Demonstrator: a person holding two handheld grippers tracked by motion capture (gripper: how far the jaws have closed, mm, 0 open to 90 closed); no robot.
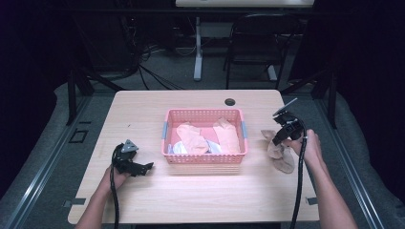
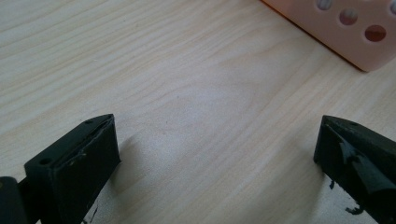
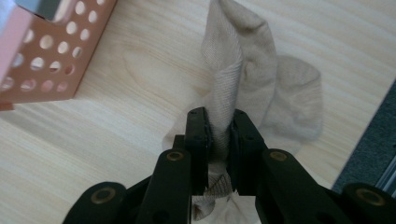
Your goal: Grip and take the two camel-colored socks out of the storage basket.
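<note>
Resting low on the wooden table (image 1: 143, 191), the left gripper (image 1: 142, 167) sits just off the near left corner of the pink basket (image 1: 205, 159), its jaws spread wide with only bare wood between them; in the left gripper view that corner of the basket, with its round holes, shows beyond the jaws. On the other side of the basket, just off its right wall, the right gripper (image 3: 219, 140) has its jaws drawn narrow and clamped on a fold of a beige sock (image 3: 243, 70). In the right gripper view the pinched fabric rises in a ridge between the pads, and the rest of the sock spreads on the table beside it. From the high view the sock lies to the right of the basket, near the table's right edge, apart from the basket wall. Inside the basket lie peach-coloured socks (image 1: 210, 136) with some pale cloth beside them. Beyond the basket's far rim, a round hole (image 1: 229, 101) sits in the tabletop.
</note>
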